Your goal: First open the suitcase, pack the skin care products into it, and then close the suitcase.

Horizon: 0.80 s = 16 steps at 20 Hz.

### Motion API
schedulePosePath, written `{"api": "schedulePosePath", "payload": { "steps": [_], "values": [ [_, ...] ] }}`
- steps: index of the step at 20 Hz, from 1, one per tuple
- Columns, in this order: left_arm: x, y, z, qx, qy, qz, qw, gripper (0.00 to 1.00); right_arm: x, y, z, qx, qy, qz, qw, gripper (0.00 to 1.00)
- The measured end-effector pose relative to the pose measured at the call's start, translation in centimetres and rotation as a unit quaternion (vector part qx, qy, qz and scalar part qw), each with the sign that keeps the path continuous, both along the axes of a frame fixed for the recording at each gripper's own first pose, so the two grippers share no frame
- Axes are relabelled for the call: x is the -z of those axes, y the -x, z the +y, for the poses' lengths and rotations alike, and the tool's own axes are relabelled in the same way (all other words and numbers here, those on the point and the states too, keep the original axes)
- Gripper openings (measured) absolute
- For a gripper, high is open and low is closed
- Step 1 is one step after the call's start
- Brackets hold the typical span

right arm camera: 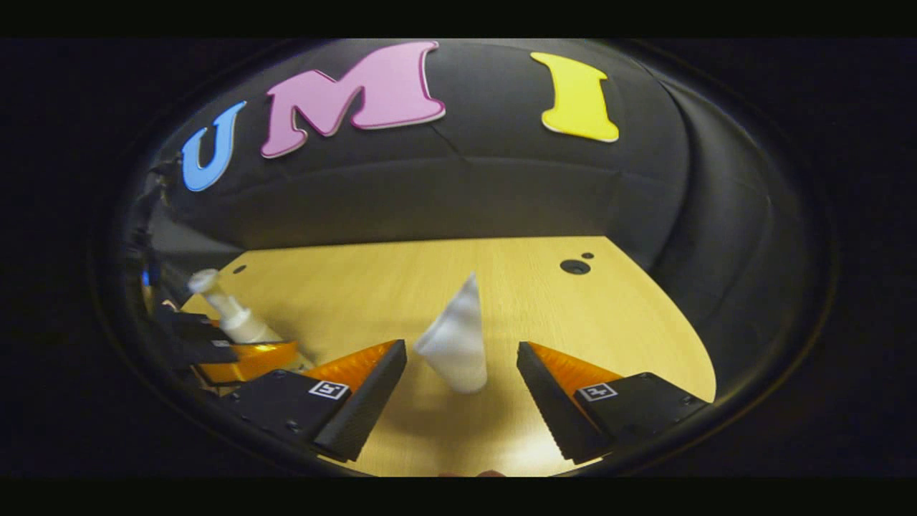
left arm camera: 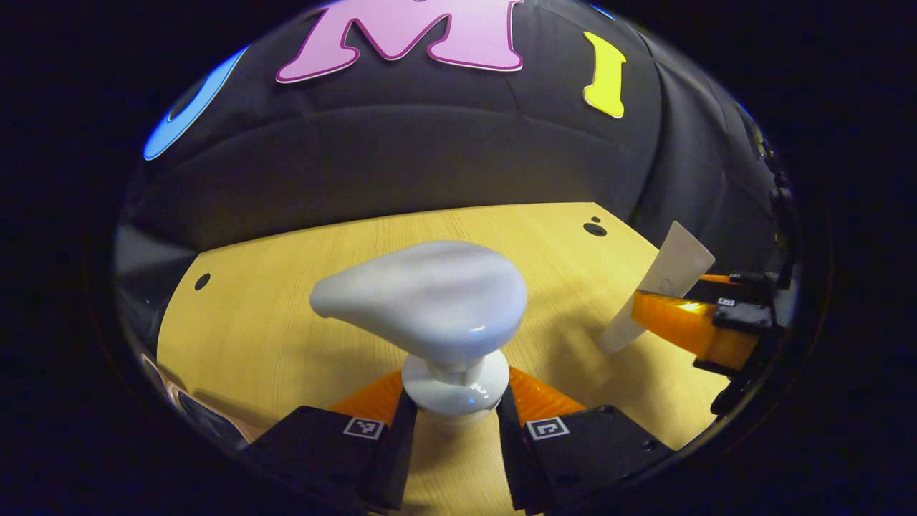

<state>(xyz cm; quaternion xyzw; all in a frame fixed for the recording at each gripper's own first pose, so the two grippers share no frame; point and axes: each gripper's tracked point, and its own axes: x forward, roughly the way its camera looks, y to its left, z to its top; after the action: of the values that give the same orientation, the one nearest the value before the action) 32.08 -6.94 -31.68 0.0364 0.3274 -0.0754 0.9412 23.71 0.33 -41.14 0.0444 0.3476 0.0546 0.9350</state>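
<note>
- the pump bottle point(left arm camera: 437, 315) is white; in the left gripper view its broad pump head fills the middle, and its neck sits between the left gripper point(left arm camera: 450, 401) fingers, which press on it from both sides
- the jaws of the left gripper are clamped on the pump bottle's neck
- in the right gripper view the same bottle shows small at the far left, tilted, over the left edge of the surface
- the white tube point(right arm camera: 456, 340) stands with its flat crimped end up and its cap end down, between the fingers of the right gripper point(right arm camera: 458, 376), with a gap on each side
- the jaws of the right gripper stand apart, touching the tube on neither side
- in the left gripper view the tube appears at the right, leaning, beside a finger of the right gripper; whether they touch there i cannot tell
- the wooden surface point(right arm camera: 444, 279) lies under both; dark round holes mark it near its far right corner and near its far left edge
- the suitcase is nowhere i can place it
</note>
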Motion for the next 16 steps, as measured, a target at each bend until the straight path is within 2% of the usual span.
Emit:
{"api": "schedulePosePath", "payload": {
  "steps": [1, 3, 5, 7, 8, 9, 11, 12, 14, 16],
  "values": [
    [-0.5, 0.4, 0.3, -0.003, 0.0, -0.001, 1.0, 0.61, 0.8, -0.4, 0.0, 0.004, -0.004, 0.006, 1.0, 1.0],
    [-1.4, 1.0, 0.3, -0.006, 0.01, -0.003, 1.0, 0.57, 2.1, -1.1, 0.4, 0.01, -0.019, 0.02, 1.0, 0.92],
    [-1.6, 1.8, 0.4, -0.02, 0.025, 0.011, 0.999, 0.57, 2.3, -1.6, 0.0, 0.018, -0.007, 0.015, 1.0, 0.38],
    [-2.0, 2.7, 0.3, -0.029, 0.043, 0.026, 0.998, 0.57, 2.2, -2.0, 0.1, 0.015, -0.005, 0.018, 1.0, 0.36],
    [-2.6, 3.2, 0.5, -0.029, 0.047, 0.029, 0.998, 0.57, 2.2, -1.9, 0.1, 0.013, -0.004, 0.023, 1.0, 0.39],
    [-3.1, 3.9, 0.9, -0.028, 0.048, 0.034, 0.998, 0.54, 2.2, -1.5, 0.4, 0.006, -0.008, 0.028, 1.0, 0.39],
    [-3.7, 5.7, 2.2, -0.026, 0.055, 0.077, 0.995, 0.57, 1.5, -0.1, 0.9, -0.015, -0.01, 0.039, 0.999, 0.26],
    [-4.4, 6.9, 3.5, -0.033, 0.058, 0.099, 0.993, 0.57, 0.9, 1.2, 1.3, -0.031, -0.011, 0.044, 0.998, 0.32],
    [-6.2, 9.1, 6.9, -0.048, 0.058, 0.127, 0.989, 0.54, -0.9, 3.1, 1.9, -0.053, -0.017, 0.042, 0.998, 0.33],
    [-7.6, 11.9, 10.7, -0.046, 0.042, 0.151, 0.987, 0.57, -3.4, 4.5, 3.3, -0.071, -0.034, 0.027, 0.997, 0.32]
  ]
}}
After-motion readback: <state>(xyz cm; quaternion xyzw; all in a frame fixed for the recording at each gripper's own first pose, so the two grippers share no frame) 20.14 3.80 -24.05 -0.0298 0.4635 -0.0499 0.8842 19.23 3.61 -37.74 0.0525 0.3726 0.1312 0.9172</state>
